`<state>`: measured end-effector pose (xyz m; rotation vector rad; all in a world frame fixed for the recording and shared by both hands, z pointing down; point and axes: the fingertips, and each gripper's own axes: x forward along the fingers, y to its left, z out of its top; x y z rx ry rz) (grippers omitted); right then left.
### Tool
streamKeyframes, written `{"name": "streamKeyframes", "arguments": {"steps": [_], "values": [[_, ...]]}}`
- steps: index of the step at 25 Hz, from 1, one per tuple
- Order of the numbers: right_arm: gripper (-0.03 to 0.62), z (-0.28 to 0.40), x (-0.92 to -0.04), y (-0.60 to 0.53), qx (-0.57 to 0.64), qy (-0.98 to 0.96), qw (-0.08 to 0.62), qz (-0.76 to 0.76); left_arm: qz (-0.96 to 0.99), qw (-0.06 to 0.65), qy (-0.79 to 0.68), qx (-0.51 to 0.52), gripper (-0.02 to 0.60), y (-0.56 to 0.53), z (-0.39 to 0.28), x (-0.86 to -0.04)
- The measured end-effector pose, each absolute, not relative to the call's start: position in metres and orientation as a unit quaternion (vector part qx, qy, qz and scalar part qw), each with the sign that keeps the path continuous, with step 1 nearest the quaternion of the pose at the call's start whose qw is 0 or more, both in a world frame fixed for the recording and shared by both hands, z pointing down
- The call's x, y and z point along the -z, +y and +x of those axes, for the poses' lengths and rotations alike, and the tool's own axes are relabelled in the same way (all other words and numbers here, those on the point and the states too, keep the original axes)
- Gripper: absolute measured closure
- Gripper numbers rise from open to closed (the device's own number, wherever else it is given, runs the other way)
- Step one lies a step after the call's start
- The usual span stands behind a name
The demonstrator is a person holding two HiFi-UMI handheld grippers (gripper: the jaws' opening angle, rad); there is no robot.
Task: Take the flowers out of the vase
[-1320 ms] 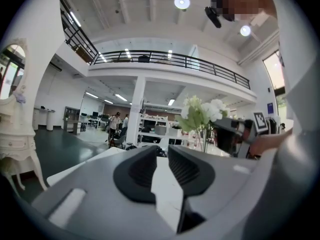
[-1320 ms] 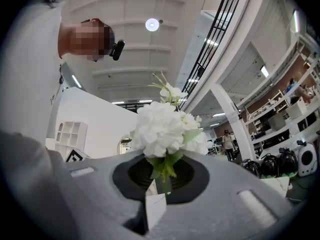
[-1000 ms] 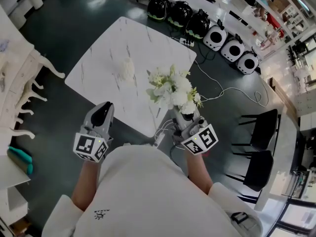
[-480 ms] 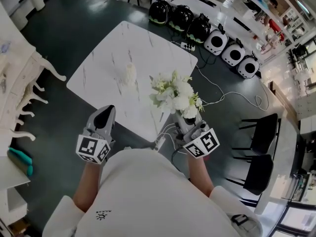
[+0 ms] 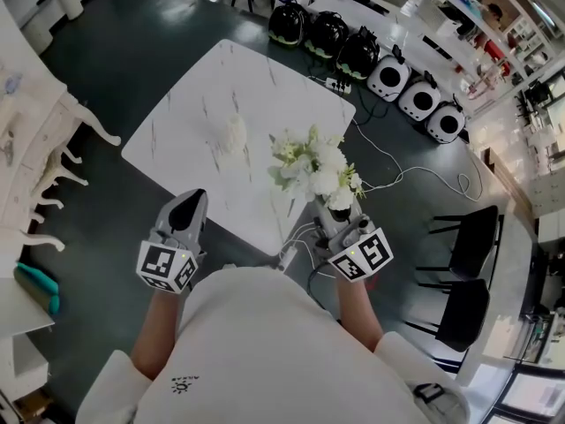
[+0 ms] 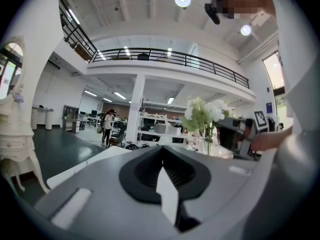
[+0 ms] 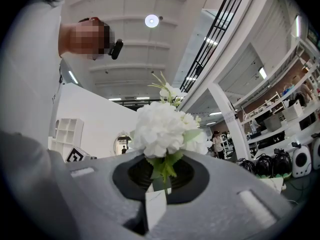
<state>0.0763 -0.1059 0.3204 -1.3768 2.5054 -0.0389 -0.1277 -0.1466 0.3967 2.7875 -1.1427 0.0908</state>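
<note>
1. At the near corner of the marble table (image 5: 203,87), the flowers (image 5: 313,166) sit in the right gripper (image 5: 334,217). Its claw pinches the green stems just under the white blooms, and the right gripper view shows a stem caught between the two pads.
2. Over the last second almost nothing shifts. The bunch stays at 12 o'clock from the gripper that holds it. The small white shape taken to be the vase (image 5: 233,133) stands on the tabletop at 10 o'clock from the blooms, well apart from them, with no stems in it as far as the head view shows.
3. Beside the table's near edge, at 9 o'clock from its partner, the left gripper (image 5: 188,203) has its claw pressed together on nothing. Its own view shows the pads meeting, with only open room ahead and the bunch off at 2 o'clock.
4. For the task, this reads as the lift already made, since the flowers are out of the vase and clear of it. What seems left is to lay them down somewhere, and the free left gripper has no evident part in that yet.
5. Counted at the table: one bunch of flowers, one vase, one table, two grippers, and one person (image 5: 265,343) in white working them.
6. Counted around the room: three black rounded packs (image 5: 324,34) and three white rounded packs (image 5: 419,97) in a row on the floor at 1 o'clock, and two black chairs (image 5: 468,228) at 3 o'clock.
</note>
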Motion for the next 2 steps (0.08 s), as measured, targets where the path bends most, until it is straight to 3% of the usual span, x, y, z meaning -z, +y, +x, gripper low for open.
{"name": "streamKeyframes", "arguments": {"steps": [2], "values": [[0.566, 0.0762, -0.3204, -0.1061, 0.013, 0.867, 0.142, -0.477, 0.923, 0.065, -0.379, -0.028, 0.592, -0.1461, -0.1285, -0.3967]]}}
